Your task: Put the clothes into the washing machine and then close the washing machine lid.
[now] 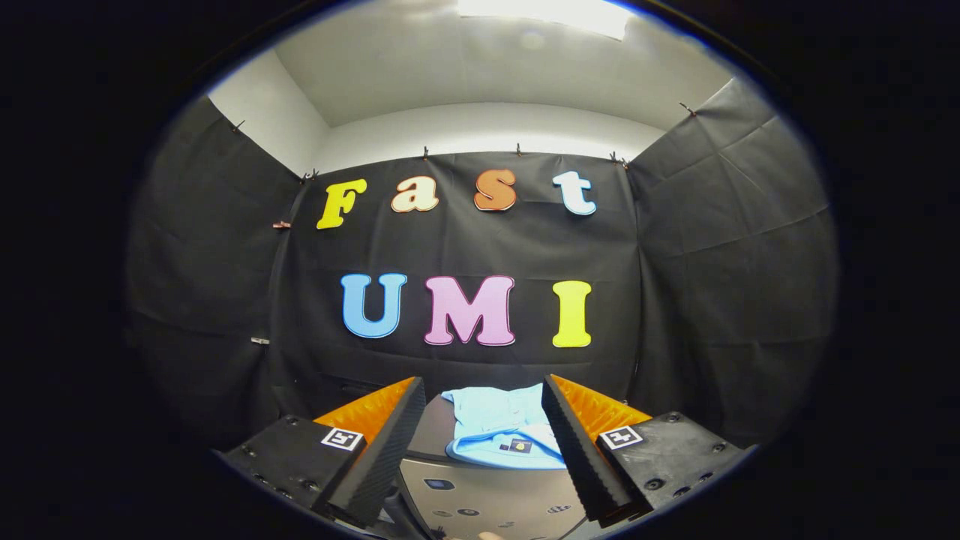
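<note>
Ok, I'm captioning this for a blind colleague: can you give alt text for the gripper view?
The open gripper points at a folded light blue shirt lying on top of a washing machine, seen between and just beyond its two fingers. Black cloth walls surround the booth.

Black cloth hangs as the booth's back wall, creased, with side panels of the same cloth angling forward left and right. Small clips pin the cloth's top edge. Above the cloth, a plain white wall meets a white ceiling. A bright rectangular light panel glows overhead. The cloth shows fold lines throughout.
</note>
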Motion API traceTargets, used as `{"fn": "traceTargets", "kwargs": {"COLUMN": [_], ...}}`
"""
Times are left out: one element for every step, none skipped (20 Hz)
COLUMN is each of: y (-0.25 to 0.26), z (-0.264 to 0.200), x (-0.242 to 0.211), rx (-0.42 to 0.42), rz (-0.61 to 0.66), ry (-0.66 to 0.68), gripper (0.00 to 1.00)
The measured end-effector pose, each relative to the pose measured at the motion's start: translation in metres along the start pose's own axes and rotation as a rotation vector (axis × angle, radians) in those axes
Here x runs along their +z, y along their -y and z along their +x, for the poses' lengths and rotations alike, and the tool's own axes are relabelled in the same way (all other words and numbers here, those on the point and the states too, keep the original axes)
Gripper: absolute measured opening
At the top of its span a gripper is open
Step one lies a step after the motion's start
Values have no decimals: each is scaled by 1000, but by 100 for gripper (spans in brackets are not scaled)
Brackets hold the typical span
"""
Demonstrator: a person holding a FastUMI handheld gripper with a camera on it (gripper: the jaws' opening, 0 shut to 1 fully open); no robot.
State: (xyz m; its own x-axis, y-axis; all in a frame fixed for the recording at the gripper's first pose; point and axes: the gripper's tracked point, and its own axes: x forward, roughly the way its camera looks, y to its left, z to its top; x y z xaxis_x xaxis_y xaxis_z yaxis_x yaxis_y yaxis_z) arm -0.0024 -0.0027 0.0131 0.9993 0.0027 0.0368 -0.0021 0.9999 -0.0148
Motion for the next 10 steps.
{"fn": "traceTargets", "kwargs": {"y": [3,6,7,8,10,14,15,14,15,16], "z": [0,1,1,2,4,5,7,9,11,15], "x": [-1,-2,-2,-3,-5,-5,-6,-6,-5,-3], "rx": [-7,-12,-15,-18,-26,-34,-35,-34,-30,-29], "rz": [-2,-5,-7,-9,-14,-20,-24,-27,-29,-31], "ry": [-4,-8,-13,-18,-23,-28,-33,-41,-48,-53], "gripper": [98,99,98,98,98,98,98,99,98,98]}}
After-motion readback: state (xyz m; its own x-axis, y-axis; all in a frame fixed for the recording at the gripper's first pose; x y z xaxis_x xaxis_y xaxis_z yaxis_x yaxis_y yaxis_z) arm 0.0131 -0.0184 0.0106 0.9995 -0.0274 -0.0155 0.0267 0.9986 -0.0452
